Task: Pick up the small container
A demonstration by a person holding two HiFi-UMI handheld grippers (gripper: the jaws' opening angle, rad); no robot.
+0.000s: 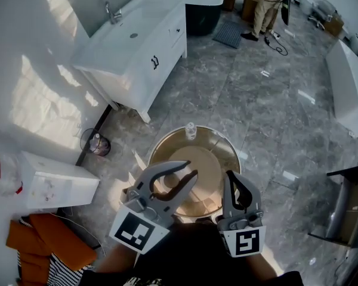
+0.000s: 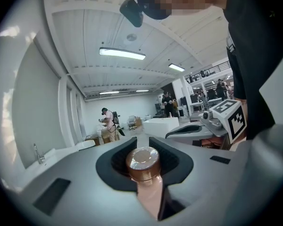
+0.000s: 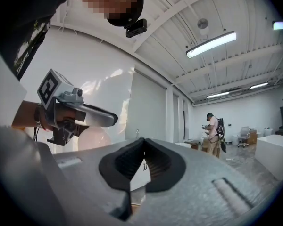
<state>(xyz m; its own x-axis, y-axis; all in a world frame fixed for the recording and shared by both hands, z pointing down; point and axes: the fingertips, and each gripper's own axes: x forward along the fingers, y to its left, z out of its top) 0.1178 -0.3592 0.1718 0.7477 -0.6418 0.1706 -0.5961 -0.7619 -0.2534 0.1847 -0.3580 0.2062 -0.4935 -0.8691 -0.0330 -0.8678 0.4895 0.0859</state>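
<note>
My left gripper (image 1: pixel 191 170) is held up over a round wooden table (image 1: pixel 161 149) and is shut on the small container (image 1: pixel 179 190), which looks dark brown from above. In the left gripper view the container's copper-coloured cap (image 2: pixel 143 164) sits in the hollow between the jaws of the left gripper (image 2: pixel 142 140), with its pinkish body running down below. My right gripper (image 1: pixel 230 176) hovers beside it on the right, shut with nothing in it. In the right gripper view the tips of the right gripper (image 3: pixel 144 143) meet, and the left gripper (image 3: pixel 73 109) shows at the left.
A small clear bottle (image 1: pixel 191 130) stands at the far edge of the round table. A white vanity with a sink (image 1: pixel 137 46) is at the back left, a white box (image 1: pixel 56 180) and orange cloth (image 1: pixel 42 243) at the left. A person (image 1: pixel 265 5) stands far off.
</note>
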